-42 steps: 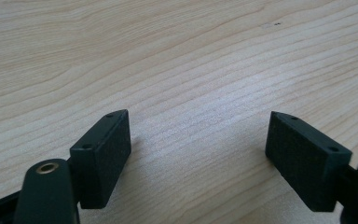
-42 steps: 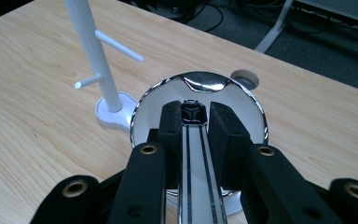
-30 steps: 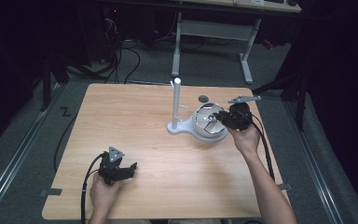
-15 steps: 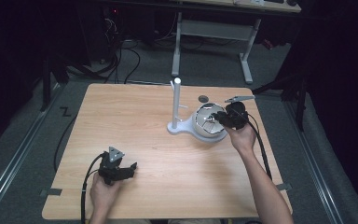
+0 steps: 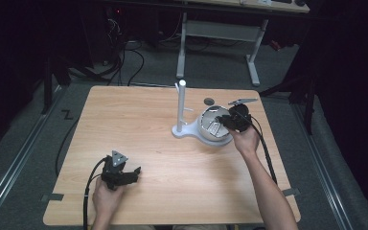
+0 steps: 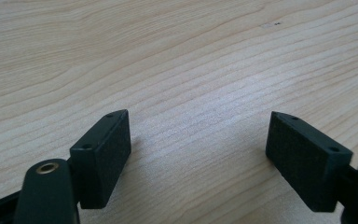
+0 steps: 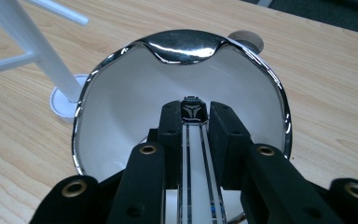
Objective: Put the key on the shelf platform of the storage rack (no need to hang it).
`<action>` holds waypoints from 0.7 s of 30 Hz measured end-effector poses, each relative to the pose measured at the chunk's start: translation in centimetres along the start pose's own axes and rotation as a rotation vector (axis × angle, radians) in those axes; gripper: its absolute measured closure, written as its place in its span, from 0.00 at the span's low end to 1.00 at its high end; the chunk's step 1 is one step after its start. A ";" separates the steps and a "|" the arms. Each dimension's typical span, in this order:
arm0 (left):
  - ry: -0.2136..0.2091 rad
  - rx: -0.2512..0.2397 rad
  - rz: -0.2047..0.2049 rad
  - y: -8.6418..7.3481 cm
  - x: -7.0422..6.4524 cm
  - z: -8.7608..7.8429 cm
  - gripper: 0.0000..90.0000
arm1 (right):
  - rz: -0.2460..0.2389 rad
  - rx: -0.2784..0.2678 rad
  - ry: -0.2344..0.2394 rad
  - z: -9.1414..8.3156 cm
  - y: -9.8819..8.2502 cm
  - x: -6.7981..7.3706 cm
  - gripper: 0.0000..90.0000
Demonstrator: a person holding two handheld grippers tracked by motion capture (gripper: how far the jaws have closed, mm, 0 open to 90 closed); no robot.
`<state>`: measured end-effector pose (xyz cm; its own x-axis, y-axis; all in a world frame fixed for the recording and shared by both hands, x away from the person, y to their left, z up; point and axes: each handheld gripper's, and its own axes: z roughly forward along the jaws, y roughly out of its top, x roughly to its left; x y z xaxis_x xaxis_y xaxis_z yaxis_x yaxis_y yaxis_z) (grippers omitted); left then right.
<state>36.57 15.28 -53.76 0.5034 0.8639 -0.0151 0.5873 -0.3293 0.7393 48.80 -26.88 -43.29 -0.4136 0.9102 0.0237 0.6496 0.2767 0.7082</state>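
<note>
Dark room, cables on the floor behind, light wooden table [image 5: 139, 124] in the middle. A white stand [image 5: 181, 108] with an upright post sits right of centre, and touching its base is a shiny bowl [image 5: 210, 128] with a chrome rim and white inside.

Your right gripper [image 7: 193, 123] is over that bowl, jaws pressed together on a narrow flat strip [image 7: 193, 154] with dark lines along it and a small dark end piece. The strip's far end hangs inside the bowl, near the middle of the white wall. In the high view the right gripper [image 5: 226, 120] sits at the bowl's right rim.

Your left gripper [image 5: 135, 173] rests near the front left of the table, well apart from the bowl. Its jaws are spread wide with only bare wood between them [image 6: 200, 135].

Progress, as a judgement: the strip looks picked up and brought to the bowl; release is not yet done, so lowering and letting go is what's left. The left hand seems to have no part right now.

Hard to tell: what the strip is, since its near end is cut off by the jaws. Whether its tip touches the bowl's inside is unclear. A small dark round thing [image 5: 209, 101] lies on the table beyond the bowl, too small to identify.
</note>
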 end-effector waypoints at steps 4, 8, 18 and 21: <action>0.000 0.000 0.000 0.0 0.0 0.0 0.25 | 0.006 0.008 -0.004 0.7 0.0 0.0 0.84; 0.000 0.000 0.000 0.0 0.0 0.0 0.25 | -0.019 0.027 -0.019 1.3 0.1 0.3 0.84; 0.000 0.000 0.000 0.0 0.0 0.0 0.25 | -0.016 0.043 -0.015 2.5 0.0 0.4 0.84; 0.000 0.000 0.000 0.0 0.0 0.0 0.25 | -0.013 0.048 -0.013 2.6 0.0 0.3 0.84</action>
<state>36.57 15.28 -53.76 0.5034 0.8639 -0.0147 0.5874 -0.3296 0.7391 50.36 -25.74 -45.11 -0.4143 0.9101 0.0051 0.6742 0.3031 0.6735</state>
